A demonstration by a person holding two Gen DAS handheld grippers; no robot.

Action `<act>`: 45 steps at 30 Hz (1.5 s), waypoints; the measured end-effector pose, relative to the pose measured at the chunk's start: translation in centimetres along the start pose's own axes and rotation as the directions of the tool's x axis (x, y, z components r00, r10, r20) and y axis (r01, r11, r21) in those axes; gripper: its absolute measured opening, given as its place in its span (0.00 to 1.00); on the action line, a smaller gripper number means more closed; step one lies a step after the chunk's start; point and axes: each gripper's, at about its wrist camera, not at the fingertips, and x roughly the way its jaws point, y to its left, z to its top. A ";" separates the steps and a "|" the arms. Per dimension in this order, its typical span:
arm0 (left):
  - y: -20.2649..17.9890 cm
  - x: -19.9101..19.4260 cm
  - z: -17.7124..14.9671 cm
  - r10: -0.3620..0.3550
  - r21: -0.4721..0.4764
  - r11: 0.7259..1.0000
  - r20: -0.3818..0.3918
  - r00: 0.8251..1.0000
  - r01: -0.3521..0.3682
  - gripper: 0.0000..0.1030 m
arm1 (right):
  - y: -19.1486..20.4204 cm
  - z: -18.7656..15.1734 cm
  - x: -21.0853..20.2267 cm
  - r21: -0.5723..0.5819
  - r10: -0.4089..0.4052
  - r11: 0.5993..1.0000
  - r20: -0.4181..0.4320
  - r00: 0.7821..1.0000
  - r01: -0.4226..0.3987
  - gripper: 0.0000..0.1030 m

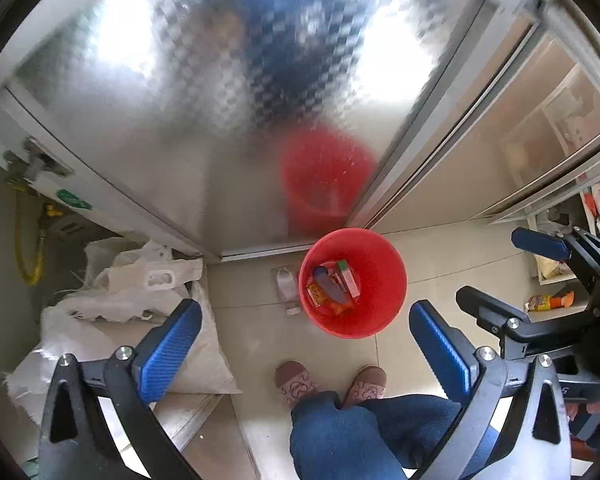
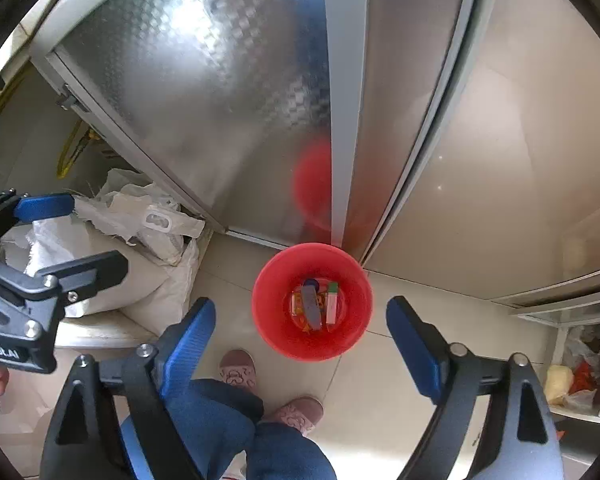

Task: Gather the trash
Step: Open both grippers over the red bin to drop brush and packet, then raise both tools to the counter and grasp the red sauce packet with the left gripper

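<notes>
A red bucket (image 1: 352,284) stands on the tiled floor by a frosted sliding door; it also shows in the right wrist view (image 2: 312,300). Inside lie an orange wrapper (image 1: 318,294), a blue tube (image 1: 332,286) and a green-capped white box (image 1: 348,278). A clear plastic bottle (image 1: 286,288) lies on the floor just left of the bucket. My left gripper (image 1: 306,344) is open and empty, high above the floor. My right gripper (image 2: 300,340) is open and empty above the bucket; it also shows at the right of the left wrist view (image 1: 500,276).
White sacks and a plastic bag (image 1: 140,292) are piled at the left on a low ledge. A shelf with packets (image 1: 552,300) stands at the right. The person's slippered feet (image 1: 328,384) and blue-trousered legs are below the bucket. A yellow hose (image 1: 28,248) hangs at far left.
</notes>
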 end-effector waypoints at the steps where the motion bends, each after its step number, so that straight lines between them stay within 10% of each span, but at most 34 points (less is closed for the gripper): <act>1: 0.0 -0.8 0.0 0.000 0.002 1.000 0.002 1.000 0.000 1.00 | 0.1 0.1 -0.9 -0.001 0.000 1.000 -0.001 1.000 0.000 0.88; 17: -0.4 -20.2 3.2 0.021 0.013 1.000 0.139 0.990 -0.023 1.00 | 1.5 4.7 -19.2 -0.051 -0.030 0.998 0.127 0.991 0.037 0.99; 26: 3.6 -26.1 7.8 0.062 -0.005 0.998 0.231 0.971 -0.063 1.00 | 3.8 10.5 -22.9 -0.081 -0.009 0.996 0.186 0.983 0.024 0.99; 45: 14.9 -17.1 23.0 -0.008 0.144 0.990 0.103 0.995 -0.007 0.93 | 6.2 24.1 -17.2 0.054 -0.070 0.997 0.135 0.988 0.063 1.00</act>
